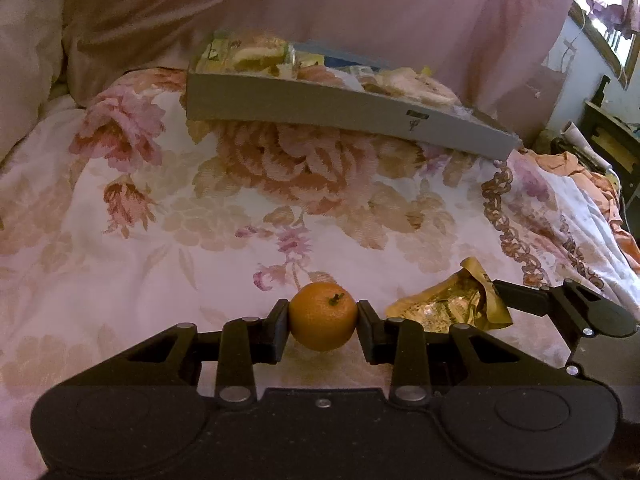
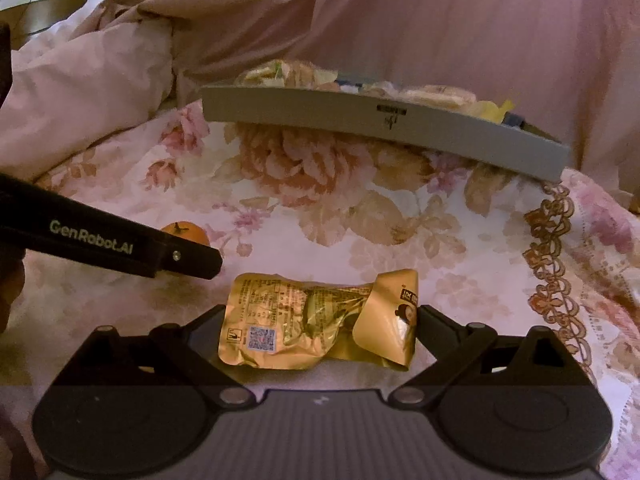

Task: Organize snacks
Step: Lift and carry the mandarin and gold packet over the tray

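Note:
My left gripper [image 1: 323,316] is shut on a small orange mandarin [image 1: 323,316], low over the floral bedspread. It shows again in the right wrist view, where the mandarin [image 2: 188,232] peeks over the left gripper's finger [image 2: 120,246]. My right gripper [image 2: 320,322] has its jaws wide around a crumpled gold snack packet [image 2: 316,320], both pads touching its ends. The packet also shows in the left wrist view [image 1: 448,306] with the right gripper's finger [image 1: 520,296] at its right edge. A grey tray [image 1: 344,110] filled with snacks lies farther back on the bed; in the right wrist view it [image 2: 384,128] is straight ahead.
The floral bedspread [image 1: 200,208] covers the bed. Pink bedding and pillows [image 1: 120,20] pile up behind and left of the tray. The bed's right edge drops off toward dark furniture [image 1: 612,136].

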The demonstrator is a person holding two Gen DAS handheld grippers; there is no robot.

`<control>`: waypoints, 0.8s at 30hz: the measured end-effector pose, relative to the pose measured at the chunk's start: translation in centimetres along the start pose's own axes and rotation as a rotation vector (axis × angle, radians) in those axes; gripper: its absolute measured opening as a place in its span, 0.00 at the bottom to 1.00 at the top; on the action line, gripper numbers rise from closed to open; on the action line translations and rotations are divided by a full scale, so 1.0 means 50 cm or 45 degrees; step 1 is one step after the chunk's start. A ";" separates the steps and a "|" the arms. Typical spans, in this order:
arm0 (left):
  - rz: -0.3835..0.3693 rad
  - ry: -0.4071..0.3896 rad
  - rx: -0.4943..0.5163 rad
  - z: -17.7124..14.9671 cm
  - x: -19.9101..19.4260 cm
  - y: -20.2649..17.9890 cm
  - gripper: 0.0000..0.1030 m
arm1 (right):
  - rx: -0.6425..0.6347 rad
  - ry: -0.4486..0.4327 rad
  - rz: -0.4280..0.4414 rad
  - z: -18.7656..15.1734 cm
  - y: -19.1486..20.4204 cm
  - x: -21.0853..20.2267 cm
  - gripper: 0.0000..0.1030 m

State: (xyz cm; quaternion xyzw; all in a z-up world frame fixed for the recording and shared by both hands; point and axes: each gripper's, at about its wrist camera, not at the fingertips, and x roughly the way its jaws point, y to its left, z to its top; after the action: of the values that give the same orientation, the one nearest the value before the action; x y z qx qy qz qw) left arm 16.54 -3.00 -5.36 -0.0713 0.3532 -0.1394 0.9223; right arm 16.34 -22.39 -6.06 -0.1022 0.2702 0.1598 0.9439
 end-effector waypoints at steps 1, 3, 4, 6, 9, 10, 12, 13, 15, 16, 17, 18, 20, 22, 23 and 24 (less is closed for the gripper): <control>-0.001 -0.006 0.000 0.001 -0.004 -0.001 0.36 | 0.005 -0.009 -0.006 0.000 0.000 -0.005 0.97; -0.002 -0.018 0.001 0.004 -0.011 -0.005 0.36 | 0.019 -0.025 -0.014 0.001 -0.001 -0.014 0.97; -0.001 -0.023 0.000 0.005 -0.015 -0.006 0.36 | 0.028 -0.036 -0.018 0.002 -0.002 -0.019 0.97; 0.003 -0.033 -0.002 0.009 -0.022 -0.008 0.36 | 0.039 -0.051 -0.024 0.005 -0.003 -0.025 0.97; 0.006 -0.050 0.000 0.020 -0.032 -0.013 0.36 | 0.048 -0.083 -0.031 0.012 -0.007 -0.037 0.97; 0.007 -0.056 0.001 0.026 -0.035 -0.015 0.36 | 0.049 -0.093 -0.032 0.016 -0.008 -0.039 0.97; 0.007 -0.071 0.002 0.039 -0.042 -0.017 0.36 | 0.043 -0.113 -0.035 0.022 -0.009 -0.044 0.97; 0.007 -0.082 0.003 0.046 -0.045 -0.019 0.36 | 0.039 -0.123 -0.041 0.026 -0.011 -0.045 0.97; 0.010 -0.100 0.013 0.063 -0.050 -0.020 0.36 | 0.043 -0.144 -0.048 0.034 -0.016 -0.047 0.97; 0.013 -0.109 0.020 0.073 -0.052 -0.021 0.36 | 0.052 -0.157 -0.049 0.040 -0.022 -0.048 0.97; 0.016 -0.118 0.026 0.083 -0.053 -0.022 0.36 | 0.057 -0.167 -0.051 0.044 -0.026 -0.051 0.97; 0.018 -0.128 0.029 0.094 -0.054 -0.022 0.36 | 0.062 -0.179 -0.055 0.049 -0.031 -0.053 0.97; 0.020 -0.147 0.031 0.118 -0.053 -0.024 0.36 | 0.071 -0.208 -0.066 0.062 -0.041 -0.055 0.97; 0.020 -0.166 0.039 0.144 -0.049 -0.028 0.36 | 0.073 -0.231 -0.068 0.076 -0.050 -0.053 0.97; 0.021 -0.179 0.047 0.159 -0.046 -0.030 0.36 | 0.071 -0.244 -0.071 0.086 -0.056 -0.051 0.97; 0.022 -0.191 0.054 0.174 -0.043 -0.032 0.36 | 0.073 -0.254 -0.074 0.094 -0.061 -0.048 0.97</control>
State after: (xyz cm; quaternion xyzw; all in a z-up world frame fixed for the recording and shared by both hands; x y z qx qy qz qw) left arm 20.51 -3.59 2.78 -0.0591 0.2809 -0.1332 0.9486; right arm 17.73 -24.50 -0.51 -0.0667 0.1764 0.1338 0.9729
